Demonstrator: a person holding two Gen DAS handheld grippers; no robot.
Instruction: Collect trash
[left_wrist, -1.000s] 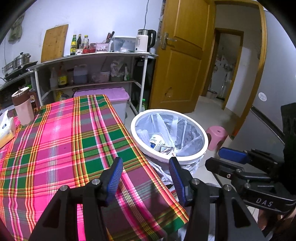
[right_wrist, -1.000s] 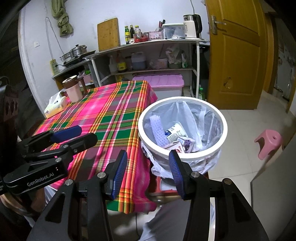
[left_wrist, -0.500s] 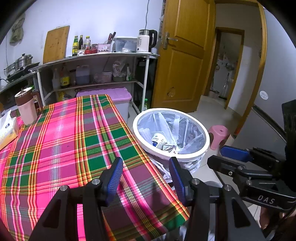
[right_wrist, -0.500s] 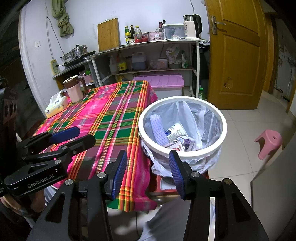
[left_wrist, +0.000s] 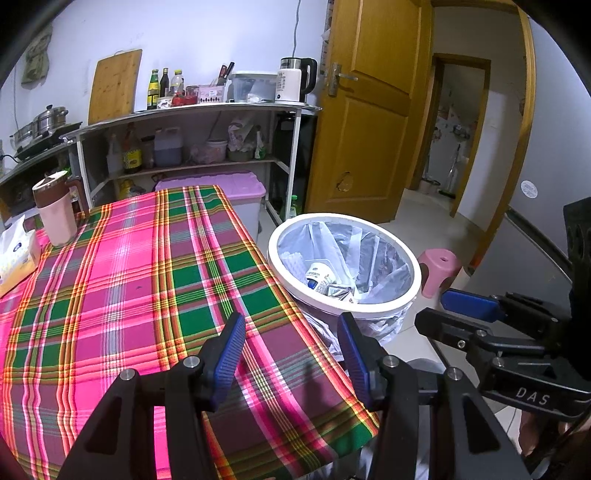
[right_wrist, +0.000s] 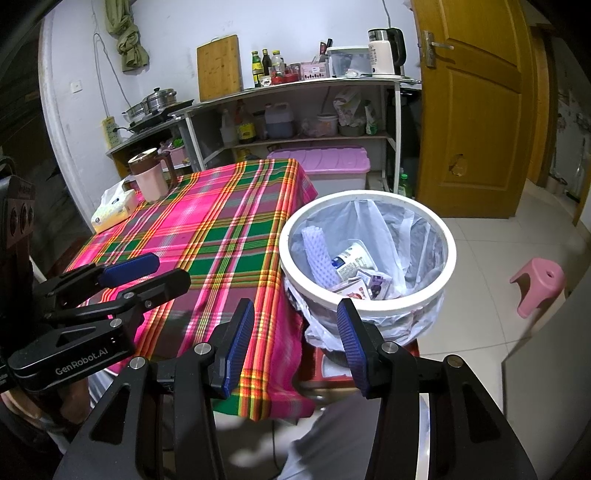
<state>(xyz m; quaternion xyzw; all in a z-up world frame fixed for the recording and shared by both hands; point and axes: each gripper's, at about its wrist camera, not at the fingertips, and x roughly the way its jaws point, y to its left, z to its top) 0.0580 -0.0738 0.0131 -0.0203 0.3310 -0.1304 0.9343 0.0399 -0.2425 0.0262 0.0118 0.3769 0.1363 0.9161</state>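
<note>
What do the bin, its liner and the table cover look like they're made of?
Bin: likely rigid plastic, with a smooth, glossy white rim.
Liner: thin translucent plastic film, crinkled, spilling below the rim.
Table cover: woven-looking plaid cloth, draping softly over the edge.

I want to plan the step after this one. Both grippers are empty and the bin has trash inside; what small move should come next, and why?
Probably rest both and check the task is finished. The left gripper and right gripper are open and hold nothing, the trash sits in the white bin, and on the plaid tablecloth only a tissue pack and a pink jug show.
</note>
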